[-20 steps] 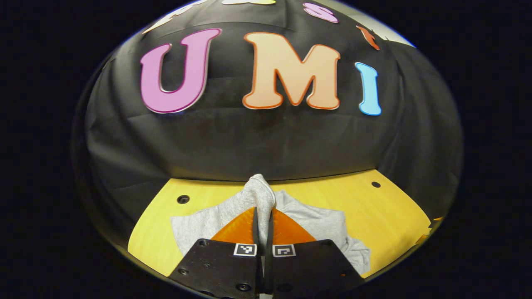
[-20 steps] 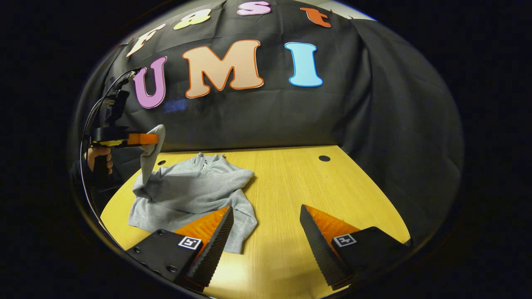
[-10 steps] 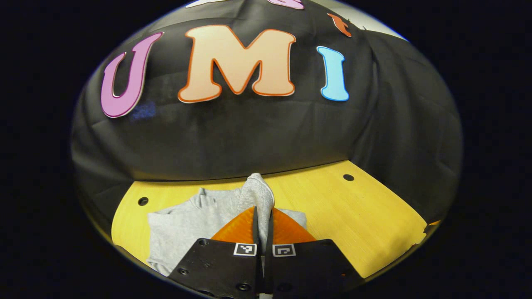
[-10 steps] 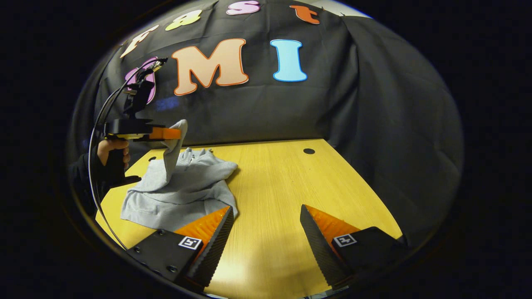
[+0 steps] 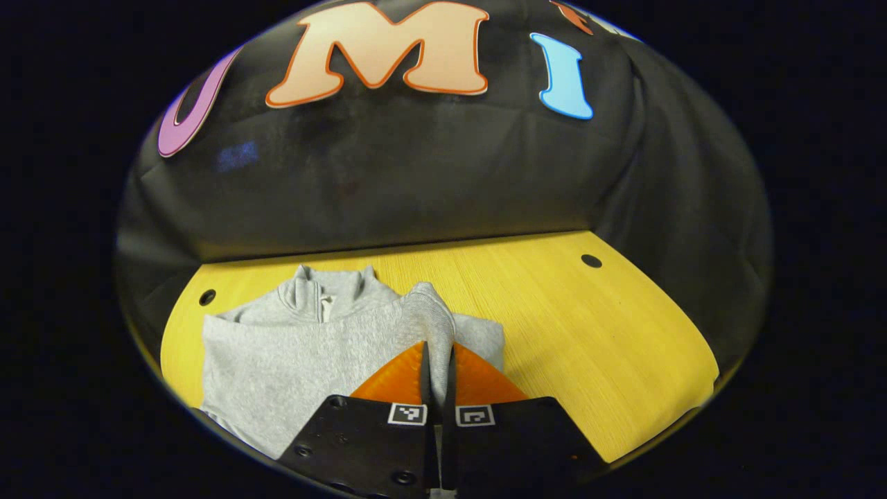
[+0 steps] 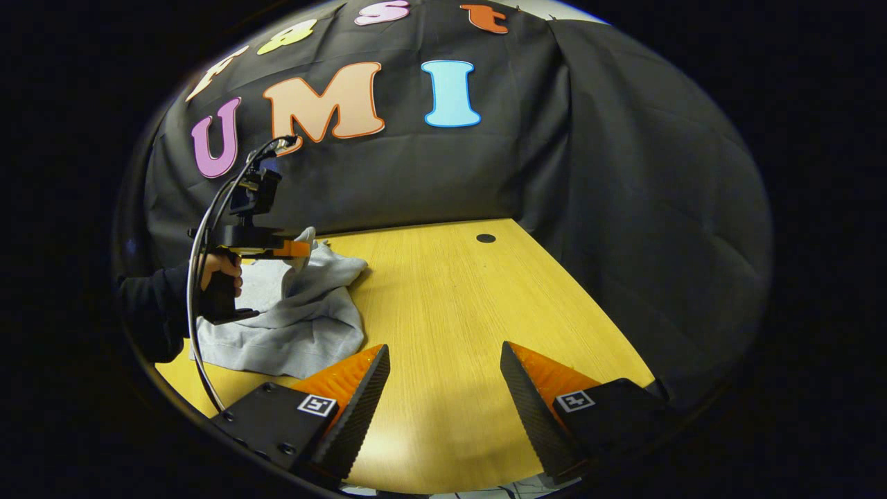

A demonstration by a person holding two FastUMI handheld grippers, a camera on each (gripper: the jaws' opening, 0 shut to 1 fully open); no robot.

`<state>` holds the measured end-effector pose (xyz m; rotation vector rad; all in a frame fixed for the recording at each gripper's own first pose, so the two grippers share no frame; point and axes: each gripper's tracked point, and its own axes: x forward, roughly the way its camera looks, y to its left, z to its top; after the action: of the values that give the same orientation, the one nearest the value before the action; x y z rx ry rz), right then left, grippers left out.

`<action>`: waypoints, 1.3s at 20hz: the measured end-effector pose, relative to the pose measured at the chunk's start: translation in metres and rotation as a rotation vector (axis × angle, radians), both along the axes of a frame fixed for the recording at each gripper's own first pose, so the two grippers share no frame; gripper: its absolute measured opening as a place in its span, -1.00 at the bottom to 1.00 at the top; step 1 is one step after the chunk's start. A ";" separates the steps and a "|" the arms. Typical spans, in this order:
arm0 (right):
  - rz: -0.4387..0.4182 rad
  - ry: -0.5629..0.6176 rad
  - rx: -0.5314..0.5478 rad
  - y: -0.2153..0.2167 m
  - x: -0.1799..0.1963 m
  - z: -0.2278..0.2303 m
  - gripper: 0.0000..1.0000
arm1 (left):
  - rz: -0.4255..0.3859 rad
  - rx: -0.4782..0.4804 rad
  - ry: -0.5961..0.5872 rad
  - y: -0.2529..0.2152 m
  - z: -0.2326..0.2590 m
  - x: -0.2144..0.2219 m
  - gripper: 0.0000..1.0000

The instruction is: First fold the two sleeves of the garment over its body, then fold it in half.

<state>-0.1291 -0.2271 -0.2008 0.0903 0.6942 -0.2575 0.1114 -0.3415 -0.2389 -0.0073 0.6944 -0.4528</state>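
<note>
while the left gripper [image 5: 436, 360] has carried the sleeve [image 5: 431, 319] across and down, jaws clenched on it, the garment [image 6: 291, 326] lies at 9 o'clock on the surface [image 6: 450, 312]; the right gripper [image 6: 443, 388], jaws released, waits.

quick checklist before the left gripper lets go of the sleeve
1. Left gripper shut on the sleeve: ok.
2. Sleeve over the body of the garment, not the bare table: ok.
3. Sleeve lowered flat onto the body: not ok, it hangs lifted in the right gripper view.
4. Right gripper open and off the cloth: ok.
5. Other sleeve already folded in: cannot tell.
</note>
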 end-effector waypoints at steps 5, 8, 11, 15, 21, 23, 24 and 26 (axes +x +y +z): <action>-0.001 0.003 -0.001 -0.008 -0.004 -0.002 0.93 | -0.032 -0.004 0.029 -0.018 -0.019 -0.003 -0.77; 0.010 -0.011 0.012 -0.003 0.006 -0.002 0.97 | -0.046 -0.053 0.005 -0.018 -0.003 -0.008 0.10; 0.043 -0.034 0.045 0.016 0.025 -0.002 0.97 | -0.025 -0.038 -0.062 0.008 0.015 -0.011 0.84; 0.107 -0.050 0.079 0.052 0.049 -0.004 0.98 | 0.035 -0.038 -0.144 0.066 0.051 -0.016 0.85; 0.186 -0.048 0.124 0.108 0.079 -0.012 0.98 | 0.146 -0.002 -0.194 0.175 0.072 -0.033 0.84; 0.195 -0.042 0.135 0.119 0.085 -0.016 0.98 | 0.171 0.017 -0.178 0.208 0.064 -0.046 0.83; 0.194 -0.039 0.143 0.124 0.087 -0.018 0.98 | 0.184 0.031 -0.166 0.224 0.058 -0.052 0.84; 0.189 -0.024 0.149 0.130 0.087 -0.026 0.98 | 0.212 0.053 -0.141 0.255 0.047 -0.068 0.84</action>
<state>-0.0425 -0.0974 -0.2273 0.1685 0.6928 -0.0232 0.0430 -0.0862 -0.1918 0.0007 0.5597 -0.2288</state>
